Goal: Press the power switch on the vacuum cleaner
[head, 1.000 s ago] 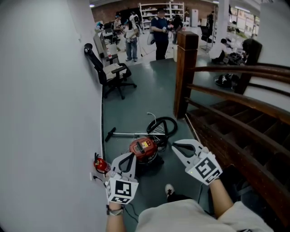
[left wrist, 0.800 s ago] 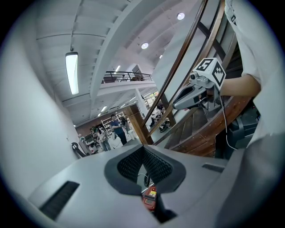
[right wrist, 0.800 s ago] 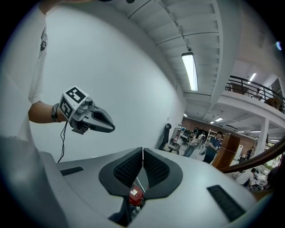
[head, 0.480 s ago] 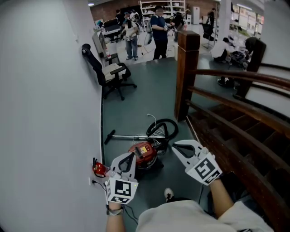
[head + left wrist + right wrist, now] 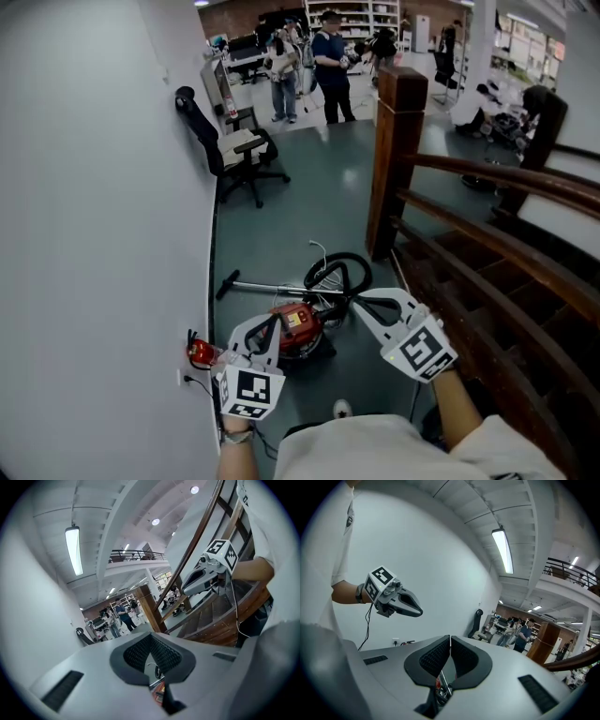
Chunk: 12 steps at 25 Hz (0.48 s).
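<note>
Holding the left claw (image 5: 270,323) and the right claw (image 5: 360,302) clenched on nothing, pads meeting at the tips in both gripper views. Looking down at the red vacuum (image 5: 296,325) lying on the floor (image 5: 309,197) close to the wall (image 5: 94,234), below and just ahead of the claws, and between them. Judging the left claw the nearer, hanging almost over the red body, with the right out by the hose (image 5: 340,256). Noting the wand (image 5: 262,285) running leftward toward the wall. Not making out the switch itself. Probably needing a downward reach with the left tips.
</note>
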Available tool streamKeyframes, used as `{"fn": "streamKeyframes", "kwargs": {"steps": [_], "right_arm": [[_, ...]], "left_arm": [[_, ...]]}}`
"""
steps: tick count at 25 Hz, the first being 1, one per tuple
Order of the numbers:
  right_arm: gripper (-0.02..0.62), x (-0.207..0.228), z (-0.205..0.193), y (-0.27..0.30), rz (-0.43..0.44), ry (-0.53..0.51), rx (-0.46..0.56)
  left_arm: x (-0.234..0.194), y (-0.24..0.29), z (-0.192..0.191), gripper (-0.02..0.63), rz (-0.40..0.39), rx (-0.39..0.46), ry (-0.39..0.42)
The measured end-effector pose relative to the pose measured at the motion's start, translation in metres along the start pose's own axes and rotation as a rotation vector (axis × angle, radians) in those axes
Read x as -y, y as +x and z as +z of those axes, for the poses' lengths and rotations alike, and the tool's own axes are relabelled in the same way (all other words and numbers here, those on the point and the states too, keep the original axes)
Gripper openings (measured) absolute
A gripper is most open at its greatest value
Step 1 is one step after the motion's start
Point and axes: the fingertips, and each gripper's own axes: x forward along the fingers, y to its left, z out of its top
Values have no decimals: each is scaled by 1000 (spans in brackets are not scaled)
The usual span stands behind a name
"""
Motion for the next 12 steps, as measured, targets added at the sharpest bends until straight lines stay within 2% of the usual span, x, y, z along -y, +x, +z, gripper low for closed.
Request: {"fn": "streamKeyframes", "kwargs": {"steps": [12], "right_arm": [[31,22,-11,14,-3,23,-1]], "left_arm": [[-14,22,0,1,6,-30,13]]}}
